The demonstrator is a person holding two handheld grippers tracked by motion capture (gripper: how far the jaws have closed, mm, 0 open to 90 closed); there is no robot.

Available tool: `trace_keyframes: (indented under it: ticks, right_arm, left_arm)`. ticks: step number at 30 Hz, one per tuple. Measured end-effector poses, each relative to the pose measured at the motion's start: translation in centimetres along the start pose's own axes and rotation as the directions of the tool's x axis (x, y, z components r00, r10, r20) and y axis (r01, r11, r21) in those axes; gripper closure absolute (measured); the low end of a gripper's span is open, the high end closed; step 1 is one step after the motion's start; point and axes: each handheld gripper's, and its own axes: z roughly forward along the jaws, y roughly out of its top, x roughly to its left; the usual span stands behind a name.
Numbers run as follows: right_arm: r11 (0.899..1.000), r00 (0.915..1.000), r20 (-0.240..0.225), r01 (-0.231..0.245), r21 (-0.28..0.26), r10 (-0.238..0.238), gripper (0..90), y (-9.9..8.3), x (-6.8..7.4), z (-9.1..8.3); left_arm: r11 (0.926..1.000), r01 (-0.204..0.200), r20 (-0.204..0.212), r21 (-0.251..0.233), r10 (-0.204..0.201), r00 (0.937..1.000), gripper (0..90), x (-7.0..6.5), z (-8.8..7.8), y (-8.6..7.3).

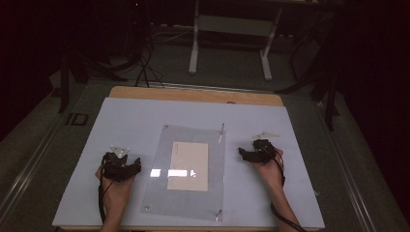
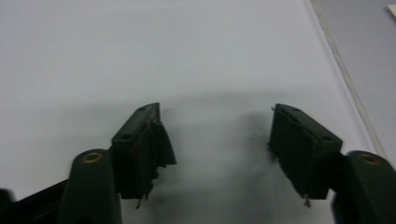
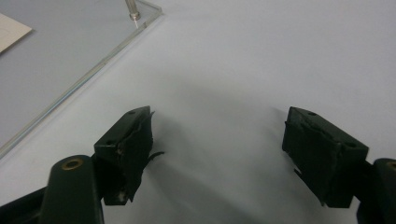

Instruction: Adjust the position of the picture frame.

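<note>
Two grippers rest on the white board [image 1: 121, 116], one each side of a clear plastic sheet [image 1: 159, 188], nothing held.

Left gripper [image 1: 120, 165]: sits w/ the hand on the board, well left of the sheet. Jaws wide apart, empty; in the left gripper view just bare white surface between them, sheet edge off to the right.

Middle: clear sheet lies flat, a bit skewed, w/ a pale card [image 1: 188, 166] in its center, apparently under it, though can't tell for sure. Small posts at the corners. A thin metal pin [image 1: 221, 133] stands at the far right corner, another at the near right corner [image 1: 218, 215].

Right gripper [image 1: 252, 153]: near the sheet's right edge, not touching. Jaws apart, empty. Right gripper view shows the sheet corner and pin [image 3: 132, 9] up and to the left of the jaws.

Step, as I read it: start pos, approach not begun. Card or pin seems the likely target. Next move prob. calls for the right gripper to swing toward the far corner pin, line the jaws either side of it, then close. Thin pin, so aim needs care.
</note>
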Motion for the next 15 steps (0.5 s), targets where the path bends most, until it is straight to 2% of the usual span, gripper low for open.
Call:
trace_keyframes:
  ticks: [2,5,6,7,8,10,11,12,15]
  right_arm:
    - [1.0,1.0,0.005,0.0,-0.006,0.0,26.8,-0.06,0.12,-0.09]
    - [1.0,1.0,0.002,0.002,-0.008,-0.002,28.0,-0.08,0.17,-0.14]
    - [1.0,1.0,0.002,0.0,-0.008,0.0,28.6,-0.09,0.2,-0.17]
    - [1.0,1.0,0.002,-0.005,-0.013,0.005,31.8,-0.14,0.27,-0.26]
    - [1.0,1.0,0.0,-0.008,-0.014,0.008,32.5,-0.15,0.27,-0.27]
    - [1.0,0.9999,-0.004,-0.01,-0.017,0.01,32.5,-0.17,0.27,-0.32]
    - [1.0,0.9999,-0.004,-0.01,-0.017,0.01,34.1,-0.17,0.27,-0.32]
    - [1.0,0.9992,-0.037,-0.011,-0.024,0.01,41.6,-0.04,0.22,-0.34]
    - [0.999,0.9977,-0.065,-0.02,-0.032,0.018,45.9,0.21,0.22,-0.22]
  left_arm:
    - [0.9991,-0.009,0.032,-0.041,0.01,0.9994,40.8,-0.01,-0.54,0.18]
    - [0.9983,-0.005,0.053,-0.058,0.008,0.9985,42.3,0.07,-0.68,0.21]
    - [0.9975,-0.006,0.076,-0.07,0.011,0.997,42.3,0.14,-0.82,0.22]
    - [0.9968,-0.004,0.105,-0.079,0.012,0.9944,42.4,0.22,-0.85,0.2]
    - [0.9957,0.002,0.151,-0.093,0.012,0.9885,42.6,0.34,-0.87,0.21]
    - [0.9957,0.002,0.151,-0.093,0.012,0.9885,43.1,0.34,-0.87,0.21]
    - [0.9946,0.015,0.195,-0.102,0.005,0.9808,43.1,0.47,-0.82,0.23]
    - [0.9943,0.015,0.204,-0.106,0.006,0.9789,45.4,0.5,-0.78,0.24]
    - [0.9942,0.012,0.21,-0.107,0.011,0.9777,46.9,0.49,-0.8,0.24]
